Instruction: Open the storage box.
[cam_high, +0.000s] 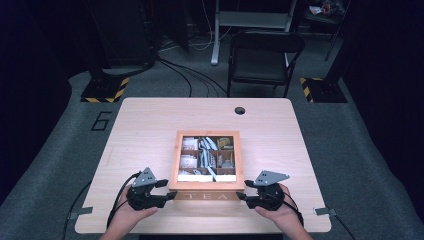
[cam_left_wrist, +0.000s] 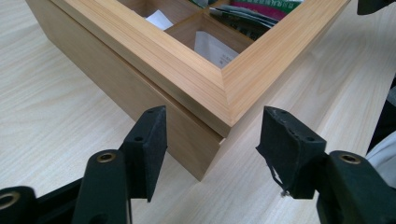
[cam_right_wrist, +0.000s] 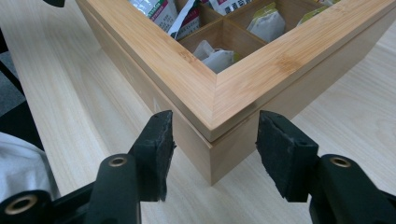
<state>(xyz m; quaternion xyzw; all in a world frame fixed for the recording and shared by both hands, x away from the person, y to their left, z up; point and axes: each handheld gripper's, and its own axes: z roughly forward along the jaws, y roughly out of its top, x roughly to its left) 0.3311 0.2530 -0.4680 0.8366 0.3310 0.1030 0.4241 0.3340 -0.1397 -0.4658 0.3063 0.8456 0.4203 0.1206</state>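
Note:
A wooden tea box (cam_high: 206, 133) marked TEA on its front stands at the table's middle near the front edge. Its framed lid lies down on the base, with a seam showing at both near corners. Several tea bags (cam_high: 205, 150) lie in its compartments. My left gripper (cam_high: 167, 190) is open, its jaws straddling the box's near left corner (cam_left_wrist: 205, 116) without touching. My right gripper (cam_high: 243, 190) is open too, astride the near right corner (cam_right_wrist: 212, 121). A hand holds each gripper at the table's front edge.
The light wooden table (cam_high: 150, 130) has a round cable hole (cam_high: 240, 110) at the back. A black folding chair (cam_high: 265, 55) stands behind the table. Cables run over the grey floor, and stands with striped bases sit at both sides.

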